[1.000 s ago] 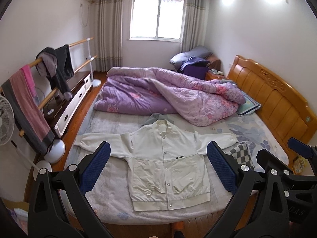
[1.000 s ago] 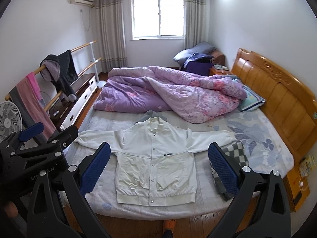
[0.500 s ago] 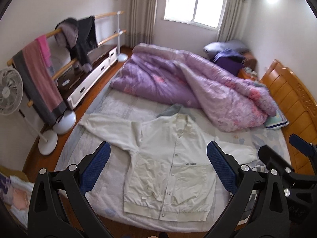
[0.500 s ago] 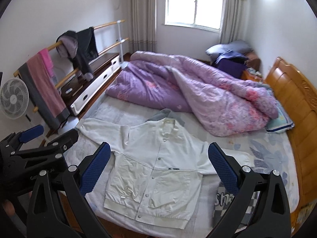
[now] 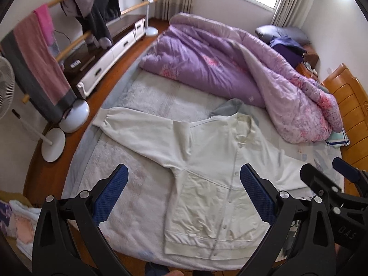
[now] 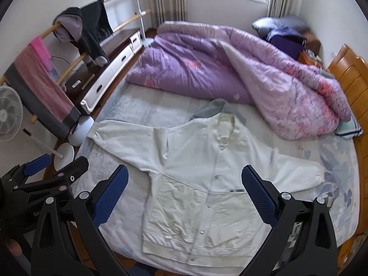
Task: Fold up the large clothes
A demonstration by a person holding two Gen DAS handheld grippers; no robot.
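Observation:
A white snap-front jacket [image 5: 214, 161] lies flat and face up on the bed, sleeves spread to both sides, hem toward me; it also shows in the right wrist view [image 6: 202, 172]. My left gripper [image 5: 184, 197] is open and empty, held above the jacket's near left side. My right gripper [image 6: 184, 197] is open and empty above the jacket's lower front. The right gripper also appears at the right edge of the left wrist view [image 5: 331, 184]. The left gripper appears at the left edge of the right wrist view [image 6: 43, 179].
A crumpled purple duvet [image 5: 230, 59] covers the far half of the bed. A wooden headboard [image 6: 352, 76] is at the right. A clothes rack with towels [image 5: 39, 53], a white cabinet [image 5: 110, 53] and a fan [image 6: 9, 112] stand along the left.
Both grippers have moved forward and down toward the bed and tilted lower. The jacket looks larger and nearer. It has not moved on the bed.

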